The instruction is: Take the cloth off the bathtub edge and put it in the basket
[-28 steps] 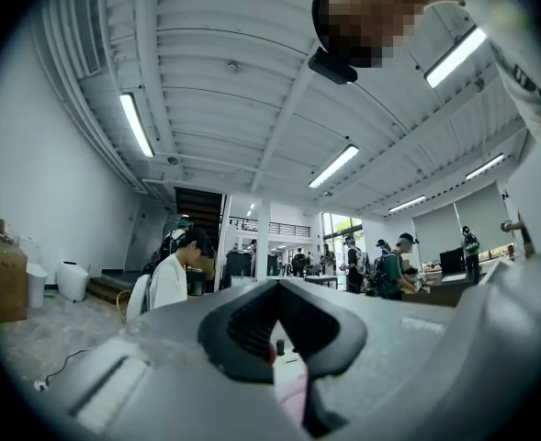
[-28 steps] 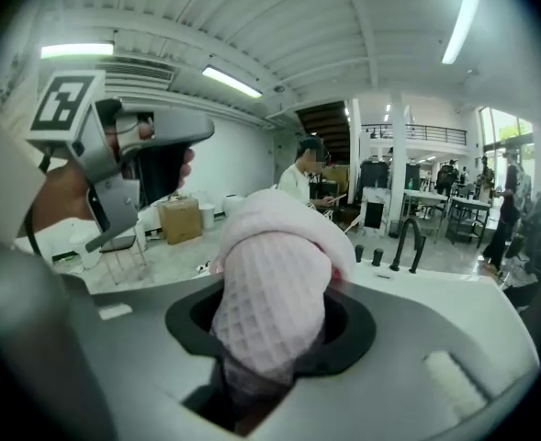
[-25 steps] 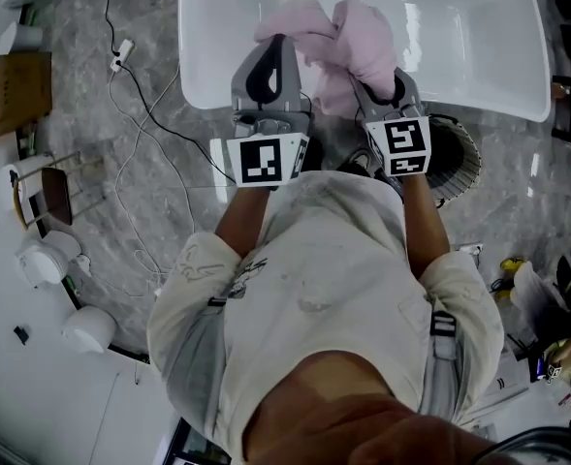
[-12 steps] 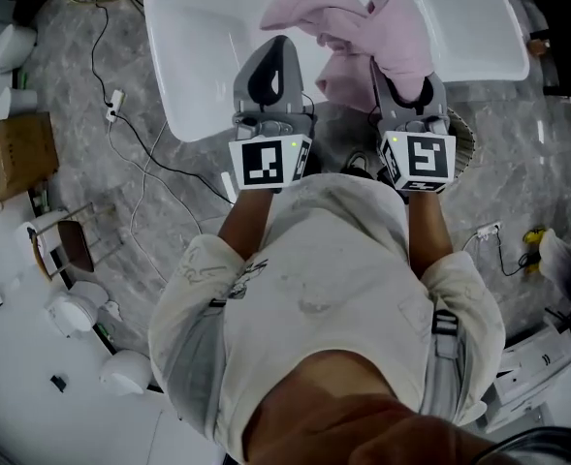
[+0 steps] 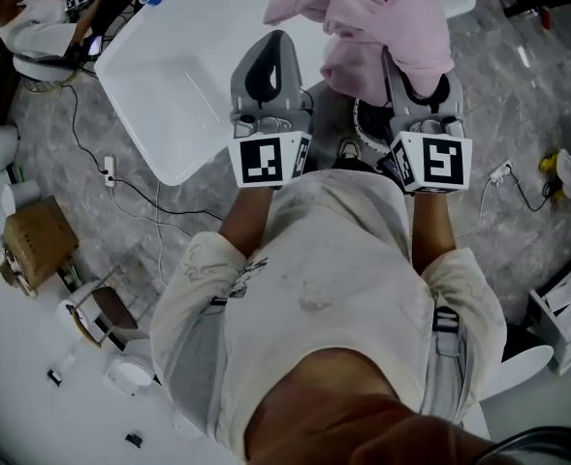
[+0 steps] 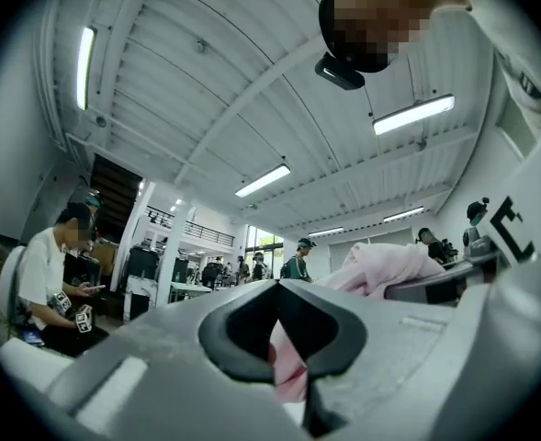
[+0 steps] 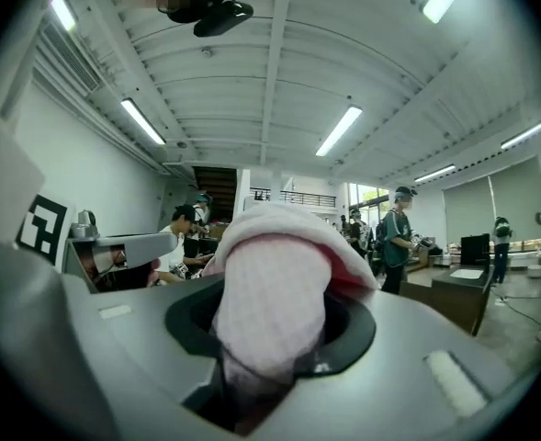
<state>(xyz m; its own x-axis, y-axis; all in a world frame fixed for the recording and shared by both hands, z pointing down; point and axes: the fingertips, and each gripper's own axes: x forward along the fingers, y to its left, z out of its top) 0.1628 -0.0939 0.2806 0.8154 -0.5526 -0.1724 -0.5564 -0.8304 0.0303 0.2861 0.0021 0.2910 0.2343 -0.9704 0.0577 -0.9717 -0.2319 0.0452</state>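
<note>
In the head view the pink cloth [image 5: 363,17] hangs bunched in the air between my two grippers, off the white bathtub [image 5: 169,85], which lies at the upper left. My left gripper [image 5: 271,39] is shut on a thin fold of the cloth [image 6: 288,375], which shows between its jaws [image 6: 279,338]. My right gripper [image 5: 416,77] is shut on a thick roll of the cloth [image 7: 270,292] that fills its jaws [image 7: 270,338]. The dark basket [image 5: 370,124] shows partly below the cloth, between the two grippers; most of it is hidden.
Grey marble floor lies all round. Black cables [image 5: 140,197] run from the tub's near corner. A cardboard box [image 5: 33,245] and small white items sit at the left. A seated person [image 5: 43,27] is at the top left. White furniture [image 5: 566,298] stands at the right.
Both grippers have carried the cloth to the right, away from the bathtub. The tub has slid up and left in view, and the basket now lies under the cloth.
</note>
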